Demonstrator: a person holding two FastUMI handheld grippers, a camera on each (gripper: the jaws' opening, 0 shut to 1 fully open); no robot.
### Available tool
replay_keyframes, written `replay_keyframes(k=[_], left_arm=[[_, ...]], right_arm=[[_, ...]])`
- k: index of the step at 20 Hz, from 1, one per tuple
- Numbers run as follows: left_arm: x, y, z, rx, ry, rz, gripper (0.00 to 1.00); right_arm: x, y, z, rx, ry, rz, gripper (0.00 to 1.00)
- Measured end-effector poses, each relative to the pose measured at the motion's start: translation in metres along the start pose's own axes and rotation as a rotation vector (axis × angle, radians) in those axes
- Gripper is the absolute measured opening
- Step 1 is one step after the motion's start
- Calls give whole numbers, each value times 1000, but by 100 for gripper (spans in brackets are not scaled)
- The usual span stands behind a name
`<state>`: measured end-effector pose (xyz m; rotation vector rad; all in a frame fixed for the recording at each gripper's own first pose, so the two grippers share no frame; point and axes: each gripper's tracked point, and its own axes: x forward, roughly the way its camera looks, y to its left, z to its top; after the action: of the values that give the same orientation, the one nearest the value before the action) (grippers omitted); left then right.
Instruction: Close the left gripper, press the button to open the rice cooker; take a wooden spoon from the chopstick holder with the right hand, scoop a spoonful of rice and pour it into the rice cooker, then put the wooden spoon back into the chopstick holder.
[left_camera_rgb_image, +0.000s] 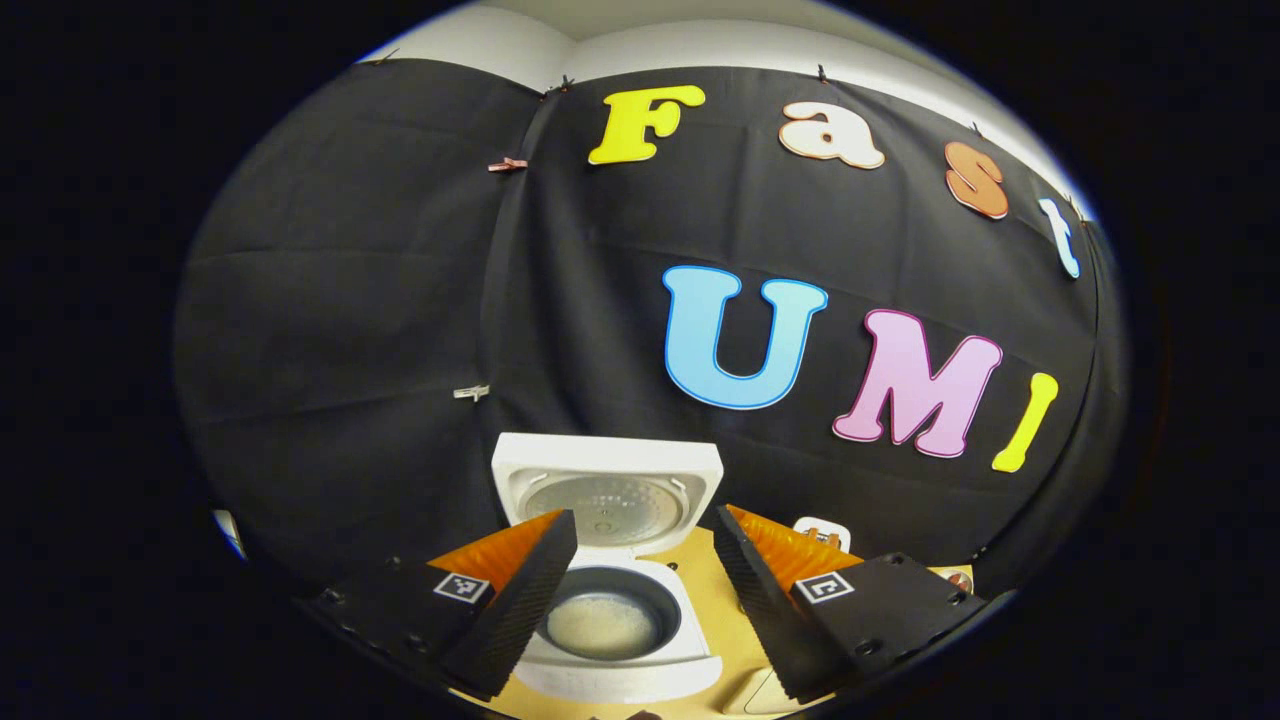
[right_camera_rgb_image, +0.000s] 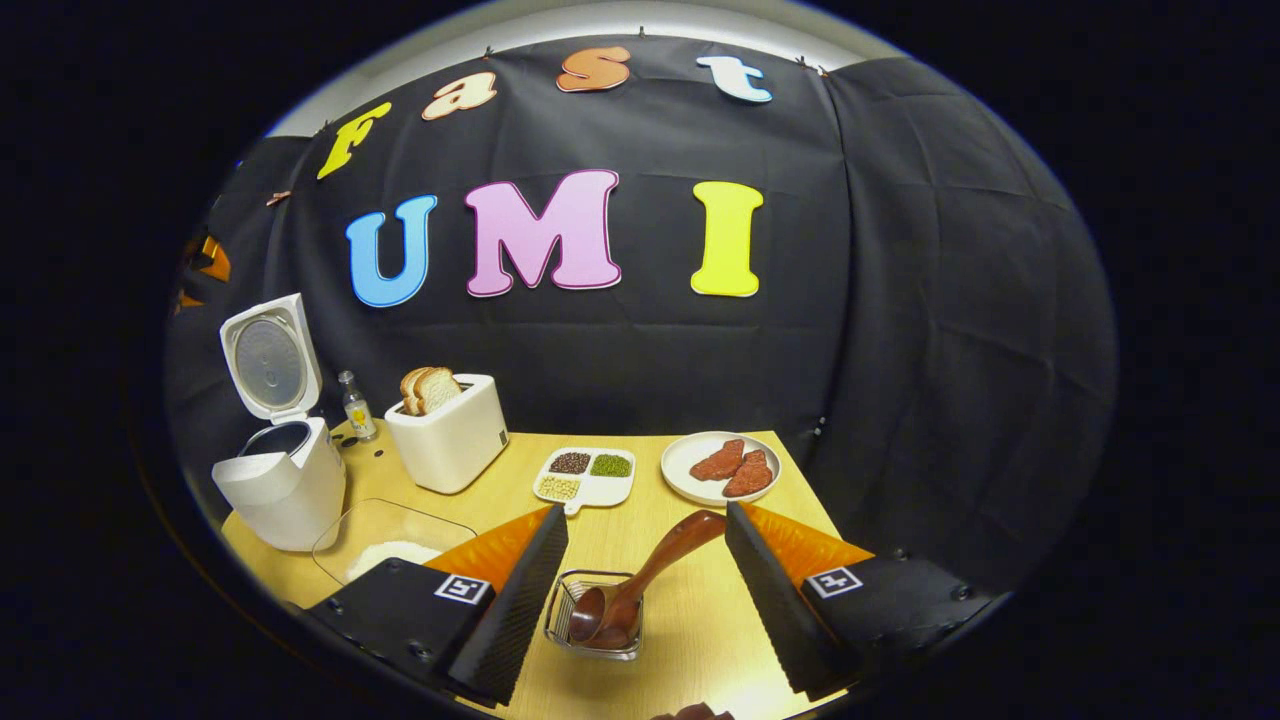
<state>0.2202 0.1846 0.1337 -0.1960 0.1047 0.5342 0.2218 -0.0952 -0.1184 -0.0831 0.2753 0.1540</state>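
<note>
The white rice cooker (left_camera_rgb_image: 625, 682) stands open right below my left gripper (left_camera_rgb_image: 645, 520), its lid (left_camera_rgb_image: 608, 462) raised and whitish rice showing in the inner pot (left_camera_rgb_image: 603, 625). The left jaws are spread wide and hold nothing. In the right gripper view the cooker (right_camera_rgb_image: 285, 490) sits at the table's left end with its lid (right_camera_rgb_image: 268, 355) upright. A wooden spoon (right_camera_rgb_image: 655, 565) rests bowl-down in the wire chopstick holder (right_camera_rgb_image: 560, 612), handle leaning up to the right. My right gripper (right_camera_rgb_image: 648, 515) is open around it, touching neither. A clear container of rice (right_camera_rgb_image: 390, 548) lies beside the cooker.
Behind the rice container stands a white toaster (right_camera_rgb_image: 450, 440) with bread slices, and a small bottle (right_camera_rgb_image: 355, 405) next to the cooker. A divided tray of beans (right_camera_rgb_image: 587, 475) and a plate (right_camera_rgb_image: 690, 455) with meat pieces sit mid-table. The table's right edge is near the plate.
</note>
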Motion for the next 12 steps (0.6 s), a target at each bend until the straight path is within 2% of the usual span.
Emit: replay_keyframes(k=[3,5,8,12], left_arm=[[48,12,29,-1,-13,-20,95],[84,25,39,40,-19,-10,95],[129,42,41,107,-1,7,95],[175,56,23,120,35,19,95]], right_arm=[[-12,0,13,-14,-7,-60,99],[-19,0,21,-19,-16,-105,98],[-32,3,28,-18,-18,-172,99],[-50,15,28,-17,-20,-207,99]])
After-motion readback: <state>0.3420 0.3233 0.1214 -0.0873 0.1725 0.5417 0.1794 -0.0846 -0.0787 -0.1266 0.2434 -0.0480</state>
